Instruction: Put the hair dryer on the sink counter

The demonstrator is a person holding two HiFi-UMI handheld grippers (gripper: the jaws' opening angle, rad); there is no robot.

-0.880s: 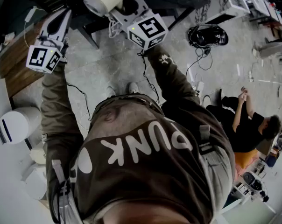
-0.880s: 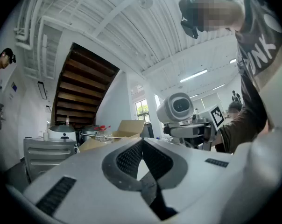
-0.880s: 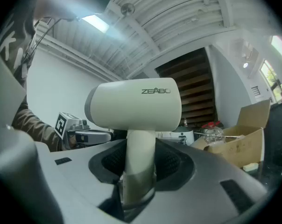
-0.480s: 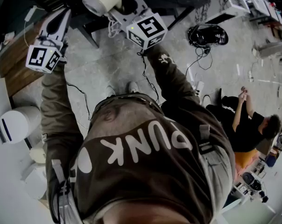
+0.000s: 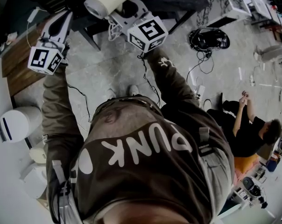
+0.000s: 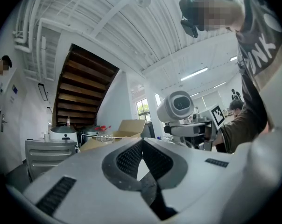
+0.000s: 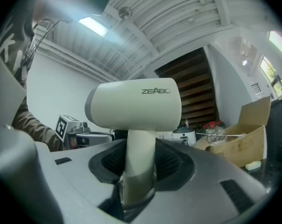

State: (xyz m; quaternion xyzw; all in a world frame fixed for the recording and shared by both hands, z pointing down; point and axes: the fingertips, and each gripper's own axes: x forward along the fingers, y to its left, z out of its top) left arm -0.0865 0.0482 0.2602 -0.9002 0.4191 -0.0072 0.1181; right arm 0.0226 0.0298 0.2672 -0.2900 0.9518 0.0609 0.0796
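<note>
One cream-white hair dryer (image 7: 134, 108), a stubby barrel with a grey rear rim and "ZEABO" printed on its side, fills the frame centre. Its handle drops straight down, pinched between the jaws of the right gripper (image 7: 140, 164). There are two grippers; the left gripper (image 6: 142, 146) is pressed together, empty. In the head view the dryer sits top centre.
</note>
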